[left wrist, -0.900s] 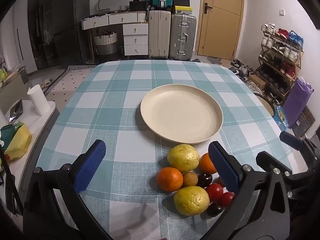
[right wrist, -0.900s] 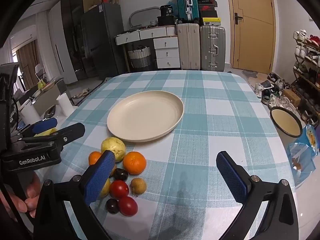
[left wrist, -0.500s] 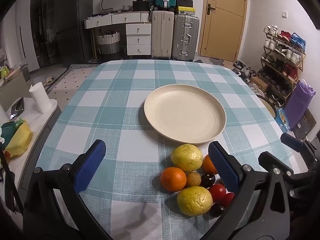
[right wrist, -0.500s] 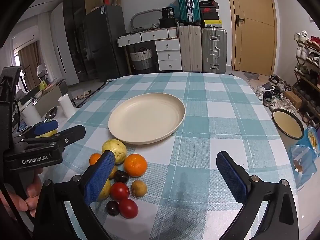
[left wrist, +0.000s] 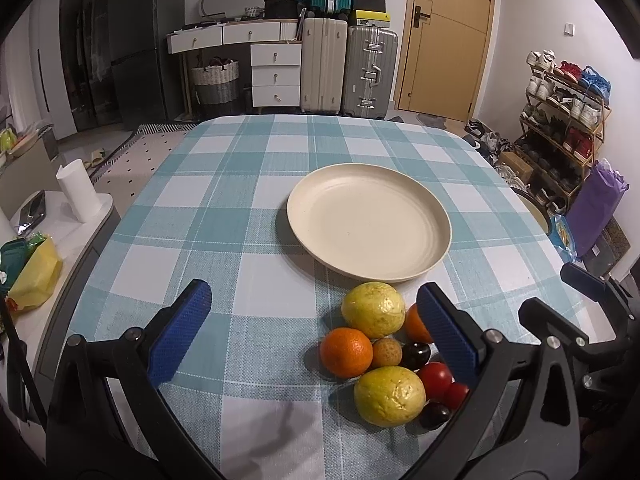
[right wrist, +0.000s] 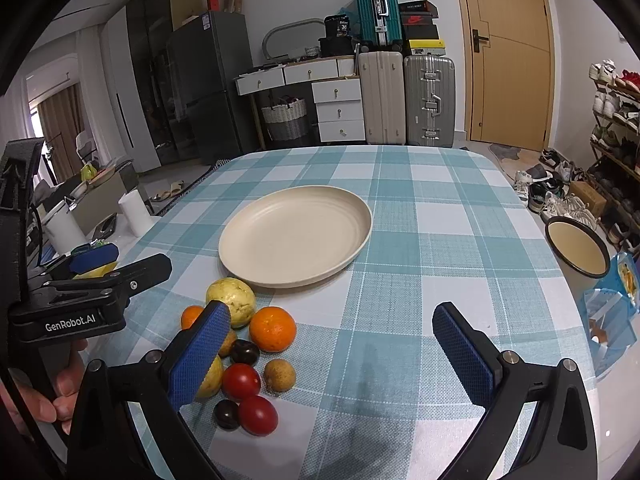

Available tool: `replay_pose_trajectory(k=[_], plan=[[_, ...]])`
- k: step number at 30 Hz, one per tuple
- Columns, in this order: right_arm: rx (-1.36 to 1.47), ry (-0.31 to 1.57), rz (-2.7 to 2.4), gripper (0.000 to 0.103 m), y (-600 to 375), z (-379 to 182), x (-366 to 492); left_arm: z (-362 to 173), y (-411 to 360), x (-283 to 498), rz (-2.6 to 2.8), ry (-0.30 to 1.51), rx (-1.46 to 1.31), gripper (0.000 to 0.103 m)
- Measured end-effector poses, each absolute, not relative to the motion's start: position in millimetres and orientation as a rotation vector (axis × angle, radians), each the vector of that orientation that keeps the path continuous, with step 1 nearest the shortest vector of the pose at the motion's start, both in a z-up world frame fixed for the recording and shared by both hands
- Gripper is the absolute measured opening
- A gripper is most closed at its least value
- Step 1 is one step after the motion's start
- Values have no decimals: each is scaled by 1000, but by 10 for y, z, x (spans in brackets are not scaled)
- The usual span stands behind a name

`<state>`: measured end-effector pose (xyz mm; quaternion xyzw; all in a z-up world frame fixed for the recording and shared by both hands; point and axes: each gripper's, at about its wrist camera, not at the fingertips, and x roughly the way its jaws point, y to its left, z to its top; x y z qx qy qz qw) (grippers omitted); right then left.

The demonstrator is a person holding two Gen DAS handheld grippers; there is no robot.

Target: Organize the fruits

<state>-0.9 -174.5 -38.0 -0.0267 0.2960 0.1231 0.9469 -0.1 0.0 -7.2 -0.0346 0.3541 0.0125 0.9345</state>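
Both tongs wide, nothing held: left tongs (left wrist: 316, 336), right tongs (right wrist: 332, 350). Fruit cluster on counter (left wrist: 248, 152) just in front of empty plate (left wrist: 368, 220); none plated.
Risks:
- fruits touching; pad nudging yellow fruit (left wrist: 374, 310) likely scatters small tomatoes (right wrist: 241, 381) and dark fruit (right wrist: 226, 414)
- round orange (right wrist: 273, 329) may roll toward edge
- soft tomato bruises under hard squeeze
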Motion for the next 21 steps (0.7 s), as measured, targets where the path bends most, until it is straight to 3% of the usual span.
replay_pose_trajectory(k=[21], plan=[[-46,594,256,103,-1766,-366,4,-78,-18,2,5,739,-70,102]])
